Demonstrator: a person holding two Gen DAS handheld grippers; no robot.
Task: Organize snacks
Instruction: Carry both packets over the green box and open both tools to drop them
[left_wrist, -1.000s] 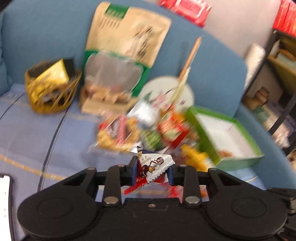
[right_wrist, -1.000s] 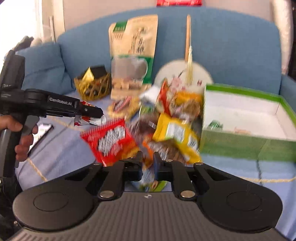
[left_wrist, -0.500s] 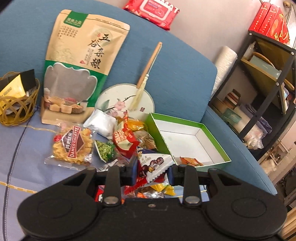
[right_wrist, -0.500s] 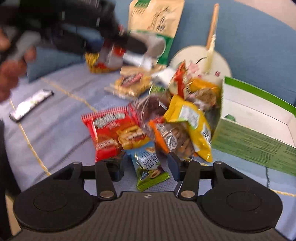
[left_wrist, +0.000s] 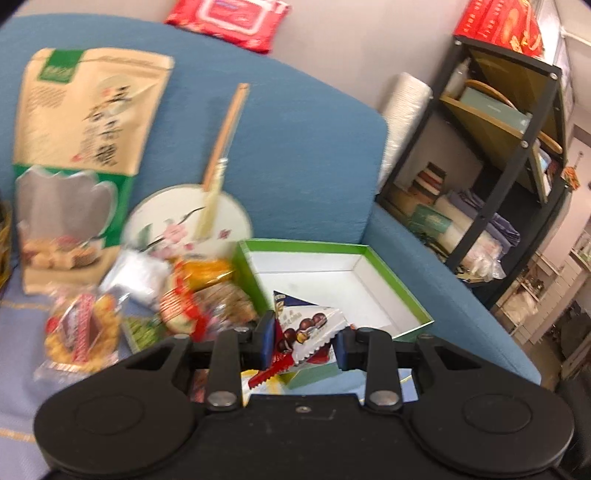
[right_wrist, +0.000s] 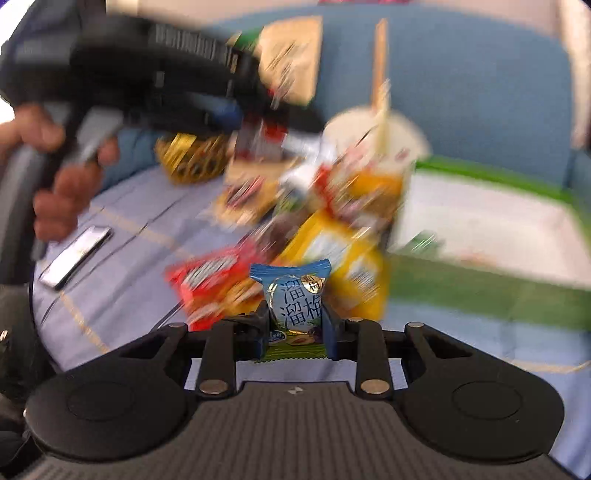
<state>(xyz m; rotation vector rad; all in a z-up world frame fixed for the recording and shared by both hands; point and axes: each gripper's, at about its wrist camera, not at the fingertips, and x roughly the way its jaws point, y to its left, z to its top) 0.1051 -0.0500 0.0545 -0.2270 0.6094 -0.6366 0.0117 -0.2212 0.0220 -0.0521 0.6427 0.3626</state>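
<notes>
The chocolate packet (left_wrist: 308, 326), light and crinkly, is pinched in the left gripper (left_wrist: 304, 341) just near of the green box (left_wrist: 413, 299), while the blue plum packet (right_wrist: 293, 308), slippery and soft, best taken at its flat sides, is clamped by the just-closing right gripper (right_wrist: 295, 332).

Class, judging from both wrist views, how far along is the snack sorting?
Barely started: the green box looks nearly empty, with only a bit or two inside. In hand: the left gripper holds a chocolate packet; the right gripper's jaws have just closed on a blue packet. Left: the snack pile beside the box.
</notes>
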